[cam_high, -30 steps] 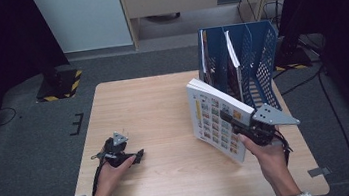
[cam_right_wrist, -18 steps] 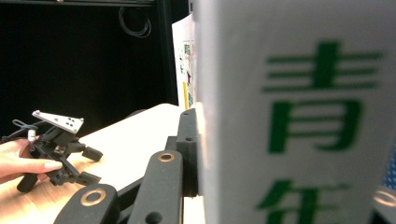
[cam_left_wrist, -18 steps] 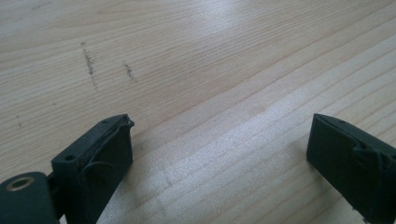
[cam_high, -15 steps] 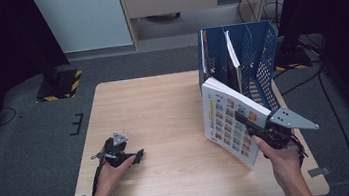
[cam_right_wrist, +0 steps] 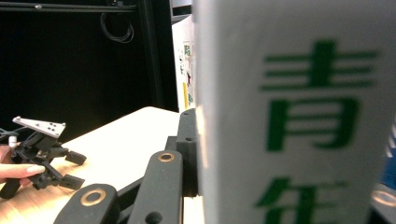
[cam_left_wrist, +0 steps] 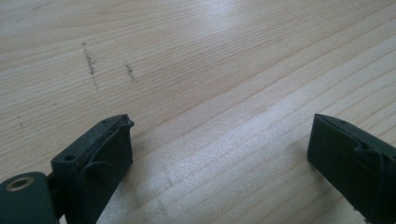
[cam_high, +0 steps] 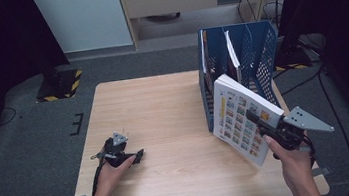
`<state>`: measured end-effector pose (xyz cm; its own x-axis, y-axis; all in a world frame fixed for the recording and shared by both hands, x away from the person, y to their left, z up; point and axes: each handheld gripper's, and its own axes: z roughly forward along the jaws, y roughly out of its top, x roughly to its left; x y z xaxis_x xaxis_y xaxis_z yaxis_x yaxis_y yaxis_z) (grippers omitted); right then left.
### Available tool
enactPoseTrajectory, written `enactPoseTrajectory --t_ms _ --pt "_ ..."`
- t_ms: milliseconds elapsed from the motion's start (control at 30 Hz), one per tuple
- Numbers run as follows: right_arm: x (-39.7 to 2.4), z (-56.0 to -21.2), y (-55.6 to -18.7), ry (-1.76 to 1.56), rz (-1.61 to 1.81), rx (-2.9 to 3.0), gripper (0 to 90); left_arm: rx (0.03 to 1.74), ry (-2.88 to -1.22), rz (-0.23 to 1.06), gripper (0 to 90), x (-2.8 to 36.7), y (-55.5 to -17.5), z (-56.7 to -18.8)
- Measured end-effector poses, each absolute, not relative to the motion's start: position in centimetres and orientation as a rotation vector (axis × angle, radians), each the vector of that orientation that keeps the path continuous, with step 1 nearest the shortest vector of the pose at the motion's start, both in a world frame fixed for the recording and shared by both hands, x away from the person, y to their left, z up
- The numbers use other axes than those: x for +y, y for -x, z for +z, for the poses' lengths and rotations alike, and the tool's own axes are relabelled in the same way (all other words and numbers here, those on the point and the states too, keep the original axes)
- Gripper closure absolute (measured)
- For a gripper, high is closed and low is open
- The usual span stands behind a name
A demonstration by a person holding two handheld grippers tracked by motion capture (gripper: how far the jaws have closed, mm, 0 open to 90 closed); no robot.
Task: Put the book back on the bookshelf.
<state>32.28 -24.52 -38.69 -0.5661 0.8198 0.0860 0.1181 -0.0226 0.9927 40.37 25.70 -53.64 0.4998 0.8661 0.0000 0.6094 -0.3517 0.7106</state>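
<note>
A thick white book (cam_high: 237, 115) with a grid of coloured pictures on its cover hangs tilted above the table's right side. My right gripper (cam_high: 255, 119) is shut on its lower part. In the right gripper view the book's spine (cam_right_wrist: 299, 116) with green characters stands between the black jaws. The book is just in front of the blue file rack (cam_high: 257, 52). My left gripper (cam_high: 137, 155) lies on the wooden table (cam_high: 163, 104) at the near left. Its jaws stand wide apart over bare wood (cam_left_wrist: 187, 56), and it also appears far off as the left gripper (cam_right_wrist: 46, 158).
The blue mesh rack at the table's far right has upright slots, with a thin white sheet (cam_high: 230, 48) standing in one. Beyond the table lie grey floor, a white panel (cam_high: 84, 18) and cables (cam_high: 321, 80).
My right gripper has carried the book to the right, closer to the front of the rack. The left hand and its gripper have stayed where they were.
</note>
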Motion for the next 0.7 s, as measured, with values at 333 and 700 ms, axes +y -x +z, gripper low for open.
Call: enactPoseTrajectory --t_ms 333,700 --pt "-26.2 -38.3 -32.2 -1.017 1.625 1.685 73.6 1.207 -2.087 0.503 5.8 25.7 -40.4 -53.6" --pt "-27.1 -37.9 -31.9 -1.019 1.618 1.68 73.6 1.207 -2.084 0.503 6.0 25.8 -40.4 -53.6"
